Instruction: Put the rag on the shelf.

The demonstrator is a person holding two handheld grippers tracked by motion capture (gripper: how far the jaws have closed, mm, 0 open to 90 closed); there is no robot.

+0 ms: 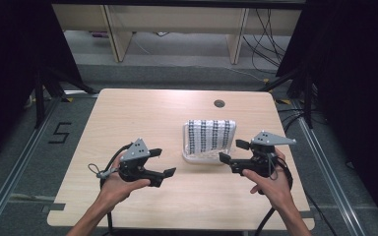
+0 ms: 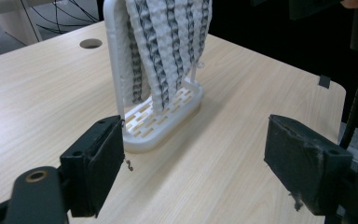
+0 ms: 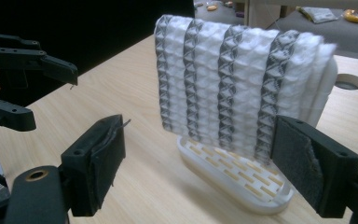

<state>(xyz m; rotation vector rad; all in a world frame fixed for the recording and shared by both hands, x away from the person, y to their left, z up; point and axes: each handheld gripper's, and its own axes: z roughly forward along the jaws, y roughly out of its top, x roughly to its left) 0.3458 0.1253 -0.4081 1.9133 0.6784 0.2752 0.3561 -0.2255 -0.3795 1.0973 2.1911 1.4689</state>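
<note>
I stand at a pale wooden bench with a gripper in each hand. On the left, my left gripper hovers just above the bench, jaws spread wide with nothing between them, pointing toward the middle.

At the centre of the bench, a little to the right, stands a small white rack with a slotted base and upright rails. Over its top rail hangs a folded cloth, white with dark grey stripes and a puffy, waffled weave. In my left gripper view the cloth drapes down both sides of the rack and its lower edge hangs close above the slotted base.

On the right, my right gripper is near the rack's right end, also spread wide and empty. In my right gripper view the striped face of the cloth sits between my two pads, not yet touched.

I judge the cloth to be light, soft and limp, so it will sag and unfold wherever it is not held. Its textured weave should grip well, without slipping. The best hold looks to be at the upper corners near the rail, one in each gripper, lifting straight up. The rack looks light too and may tip or drag along.
</note>
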